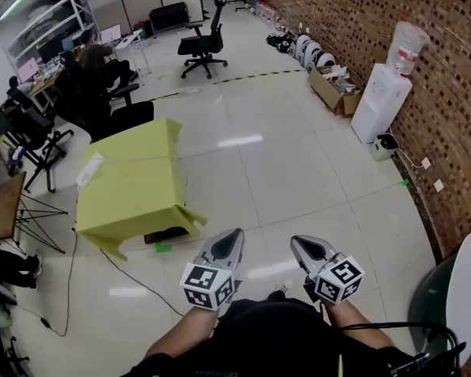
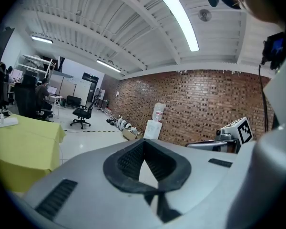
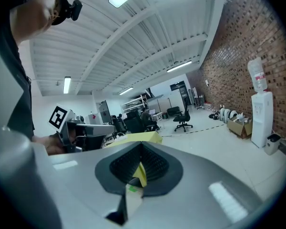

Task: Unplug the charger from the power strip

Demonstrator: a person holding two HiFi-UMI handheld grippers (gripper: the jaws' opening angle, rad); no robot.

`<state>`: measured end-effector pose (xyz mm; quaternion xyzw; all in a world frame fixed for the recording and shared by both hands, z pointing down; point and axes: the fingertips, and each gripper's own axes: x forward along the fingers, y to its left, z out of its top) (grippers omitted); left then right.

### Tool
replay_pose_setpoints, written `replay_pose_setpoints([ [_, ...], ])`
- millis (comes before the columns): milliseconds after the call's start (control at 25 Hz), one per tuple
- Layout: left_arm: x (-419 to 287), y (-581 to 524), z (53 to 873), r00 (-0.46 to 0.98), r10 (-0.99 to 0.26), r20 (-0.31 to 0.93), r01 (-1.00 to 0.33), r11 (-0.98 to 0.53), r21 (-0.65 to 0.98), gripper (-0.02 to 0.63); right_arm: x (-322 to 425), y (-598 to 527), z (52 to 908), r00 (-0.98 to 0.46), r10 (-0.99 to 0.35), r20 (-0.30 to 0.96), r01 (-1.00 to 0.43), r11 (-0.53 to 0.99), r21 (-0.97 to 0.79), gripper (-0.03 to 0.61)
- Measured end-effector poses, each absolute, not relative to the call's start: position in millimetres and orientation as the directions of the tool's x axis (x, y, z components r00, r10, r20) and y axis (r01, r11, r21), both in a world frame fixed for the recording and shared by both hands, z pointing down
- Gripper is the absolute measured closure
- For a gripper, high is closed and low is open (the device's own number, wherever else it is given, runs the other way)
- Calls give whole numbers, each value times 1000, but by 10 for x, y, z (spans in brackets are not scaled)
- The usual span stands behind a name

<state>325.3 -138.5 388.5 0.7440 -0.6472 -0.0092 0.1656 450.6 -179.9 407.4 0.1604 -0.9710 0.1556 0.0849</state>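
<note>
A table under a yellow cloth (image 1: 133, 187) stands on the tiled floor, ahead and to the left of me. A white power strip (image 1: 90, 170) lies near its left edge, and shows again as a power strip (image 2: 7, 122) in the left gripper view. From here I cannot make out a charger on it. My left gripper (image 1: 235, 234) and right gripper (image 1: 298, 243) are held close to my body, side by side, well short of the table. Both are shut with nothing between the jaws. The left gripper (image 2: 144, 144) points toward the brick wall, and the right gripper (image 3: 142, 147) points toward the yellow table (image 3: 133, 137).
A water dispenser (image 1: 381, 100) and a cardboard box (image 1: 330, 89) stand by the brick wall on the right. Office chairs (image 1: 204, 45) and a seated person (image 1: 94, 57) are at the back. A cable (image 1: 133, 277) runs over the floor from the table. A chair back (image 1: 455, 305) is at my right.
</note>
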Motion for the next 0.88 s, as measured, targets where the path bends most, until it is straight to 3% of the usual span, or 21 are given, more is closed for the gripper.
replay_pose_setpoints([
  [360,3014,-868,3856,91,-976,198,-966,-38,257,609,4154,-1400,4055,-956,-197,218,-253,928,-272,575],
  [880,2152,100,3888,-211,-955,210,-931,262,255,609,3102,-732,4041,-971,103,214,43,962,-269,575],
])
